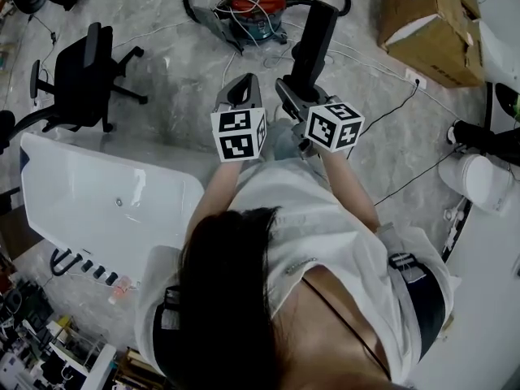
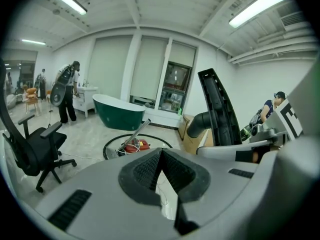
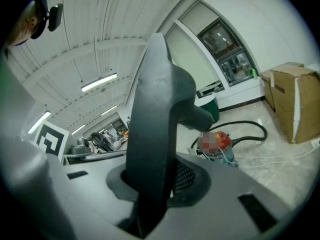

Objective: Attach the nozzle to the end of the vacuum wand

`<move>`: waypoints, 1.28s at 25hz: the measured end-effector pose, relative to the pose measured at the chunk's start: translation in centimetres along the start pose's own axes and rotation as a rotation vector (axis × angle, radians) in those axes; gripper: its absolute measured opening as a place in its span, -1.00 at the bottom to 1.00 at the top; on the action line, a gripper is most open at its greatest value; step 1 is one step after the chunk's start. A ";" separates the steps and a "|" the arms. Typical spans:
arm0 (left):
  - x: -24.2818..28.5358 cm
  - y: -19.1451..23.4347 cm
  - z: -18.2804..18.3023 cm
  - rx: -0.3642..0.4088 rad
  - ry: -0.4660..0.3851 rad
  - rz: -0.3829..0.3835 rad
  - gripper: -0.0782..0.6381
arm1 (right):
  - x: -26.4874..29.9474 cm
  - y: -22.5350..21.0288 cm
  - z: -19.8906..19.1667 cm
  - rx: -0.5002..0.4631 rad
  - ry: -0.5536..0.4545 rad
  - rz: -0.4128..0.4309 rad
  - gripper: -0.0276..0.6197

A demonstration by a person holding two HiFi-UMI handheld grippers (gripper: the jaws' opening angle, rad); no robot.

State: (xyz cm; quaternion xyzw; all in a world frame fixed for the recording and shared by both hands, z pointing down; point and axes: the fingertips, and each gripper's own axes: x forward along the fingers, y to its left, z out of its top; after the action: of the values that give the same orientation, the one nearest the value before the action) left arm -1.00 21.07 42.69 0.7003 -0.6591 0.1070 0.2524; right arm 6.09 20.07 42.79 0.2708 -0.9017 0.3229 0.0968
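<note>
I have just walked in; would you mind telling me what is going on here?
A person stands holding a two-jaw gripper in each hand. The right gripper is clamped on a black vacuum nozzle, which points up and forward. The left gripper is shut and empty. The red vacuum cleaner sits on the floor ahead with its metal wand beside it; the nozzle is not yet on the wand.

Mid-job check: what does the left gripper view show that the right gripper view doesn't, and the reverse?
Left only: the left gripper shut and empty, and an office chair. Right only: the right gripper clamped on the nozzle, seen close up. Both: the nozzle, the red vacuum, the green tub, the box.
</note>
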 end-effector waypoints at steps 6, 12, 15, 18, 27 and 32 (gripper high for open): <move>3.4 1.0 1.6 -0.025 0.012 0.030 -0.77 | 2.2 -1.8 2.3 0.059 0.018 0.096 -0.63; 6.5 1.4 3.4 -0.041 0.015 0.048 -0.77 | 3.9 -3.5 4.4 0.096 0.038 0.160 -0.63; 8.0 1.2 4.1 -0.046 0.017 0.051 -0.77 | 4.4 -4.0 5.2 0.091 0.051 0.211 -0.63; 9.4 0.8 5.0 -0.045 0.012 0.056 -0.77 | 4.5 -4.4 6.7 0.121 0.034 0.284 -0.63; 12.6 0.7 7.0 -0.058 -0.007 0.088 -0.77 | 5.5 -6.5 9.6 0.144 0.031 0.378 -0.63; 14.1 0.4 8.0 -0.061 -0.023 0.099 -0.77 | 5.9 -7.0 10.7 0.143 0.041 0.450 -0.63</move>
State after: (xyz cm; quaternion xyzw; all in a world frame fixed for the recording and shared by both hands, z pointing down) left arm -1.35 4.88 42.82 0.6598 -0.6989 0.0912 0.2605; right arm 5.04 6.25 40.23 0.0627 -0.9120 0.4048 0.0211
